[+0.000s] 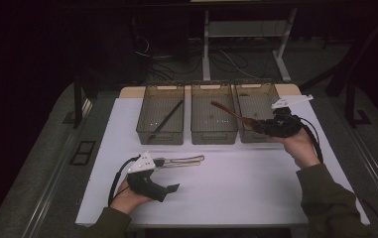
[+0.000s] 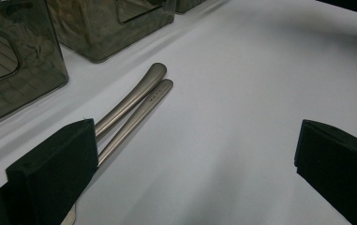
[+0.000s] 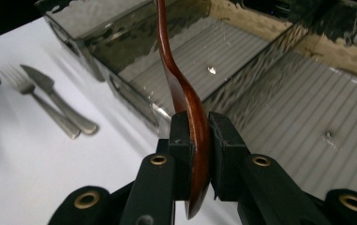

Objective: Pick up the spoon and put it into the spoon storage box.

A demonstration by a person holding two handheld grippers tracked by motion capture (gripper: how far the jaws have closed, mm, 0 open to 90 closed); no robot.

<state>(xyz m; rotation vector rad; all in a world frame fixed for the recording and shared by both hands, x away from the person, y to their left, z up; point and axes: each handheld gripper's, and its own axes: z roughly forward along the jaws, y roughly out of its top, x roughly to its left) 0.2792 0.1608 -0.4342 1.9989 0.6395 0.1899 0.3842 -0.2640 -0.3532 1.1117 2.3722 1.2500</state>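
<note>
We are holding a wooden spoon (image 3: 185, 101) with the right gripper (image 3: 197, 140), and its two jaws are pinching the bowl end of the spoon from both sides, so the pads are pressing flat on the wood. We are gripping it on the wide part because it is giving the pads more surface, and the handle is staying free to point forward. In the high view the spoon (image 1: 228, 113) is hanging in the air at the right of the middle, with its handle reaching over the middle tray (image 1: 214, 133) and the bowl end over the right tray (image 1: 248, 136). We are judging that it is being carried to one of these trays, but which one we cannot tell.

The left tray (image 1: 160, 134), at the upper left of the white mat (image 1: 236, 188), is already keeping a dark long stick (image 1: 166, 119), so it seems each tray is taking one kind of thing.

The left gripper (image 1: 169, 189) is resting low in the lower left of the high view, with its jaws spread wide and holding nothing. It is waiting just beside a fork (image 3: 40, 105) and a knife (image 3: 56, 101), whose metal handles (image 2: 136, 101) are lying side by side on the mat, touching each other, probably so that we can take them next
</note>
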